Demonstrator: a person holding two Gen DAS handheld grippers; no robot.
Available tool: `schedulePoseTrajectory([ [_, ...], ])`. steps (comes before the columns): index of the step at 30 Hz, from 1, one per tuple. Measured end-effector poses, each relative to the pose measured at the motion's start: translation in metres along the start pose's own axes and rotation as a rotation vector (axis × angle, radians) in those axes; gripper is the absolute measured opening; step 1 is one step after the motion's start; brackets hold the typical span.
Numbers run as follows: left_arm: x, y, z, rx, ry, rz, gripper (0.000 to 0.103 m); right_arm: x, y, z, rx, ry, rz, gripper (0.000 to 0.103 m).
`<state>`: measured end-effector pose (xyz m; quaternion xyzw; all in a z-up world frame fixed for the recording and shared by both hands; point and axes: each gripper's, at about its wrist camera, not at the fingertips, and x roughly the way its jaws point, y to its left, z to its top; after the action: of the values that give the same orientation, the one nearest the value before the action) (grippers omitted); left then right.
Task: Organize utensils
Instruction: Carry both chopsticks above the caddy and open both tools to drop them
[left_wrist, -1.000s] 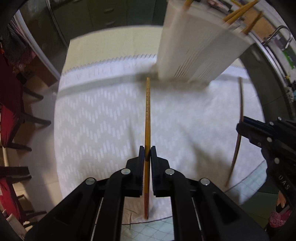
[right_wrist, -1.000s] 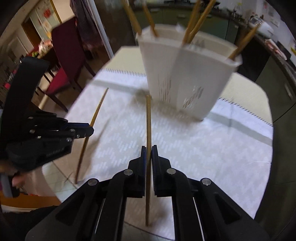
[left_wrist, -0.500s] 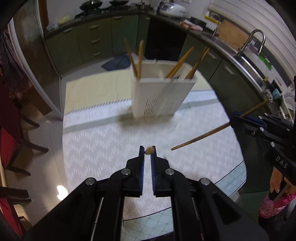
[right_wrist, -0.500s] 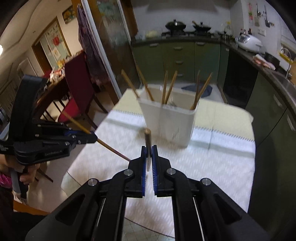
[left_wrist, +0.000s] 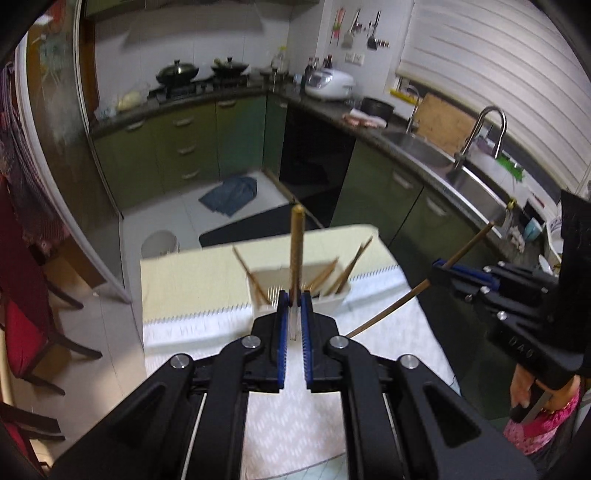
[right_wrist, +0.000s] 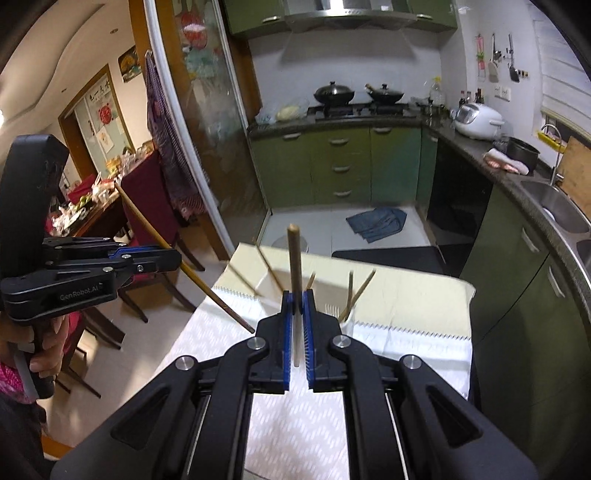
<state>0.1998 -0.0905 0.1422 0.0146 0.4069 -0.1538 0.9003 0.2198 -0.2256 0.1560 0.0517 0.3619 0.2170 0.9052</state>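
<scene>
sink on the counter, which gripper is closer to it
Right. The right gripper, holding a chopstick, is on the sink's side of the table; the left gripper is opposite, toward the chairs.

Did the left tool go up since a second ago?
Yes. The left tool, shut on a wooden chopstick, has risen: the white plastic utensil holder on the table looked big and close before, and now sits small and far below.
</scene>
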Motion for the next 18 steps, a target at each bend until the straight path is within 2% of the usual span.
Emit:
schedulePoseTrajectory([
  [5,0.001,-0.009,0.024,0.006,-0.041,0.009,0.007,-0.013,-0.005,0.025,0.010,-0.058,0.000,0.006],
  [9,0.015,-0.010,0.035,0.007,-0.048,0.029,0.007,-0.019,-0.008,0.041,0.012,-0.094,-0.022,0.006],
  [18,0.065,0.003,0.037,-0.003,-0.013,0.075,0.007,0.013,-0.019,0.050,0.012,-0.109,-0.066,0.006],
])
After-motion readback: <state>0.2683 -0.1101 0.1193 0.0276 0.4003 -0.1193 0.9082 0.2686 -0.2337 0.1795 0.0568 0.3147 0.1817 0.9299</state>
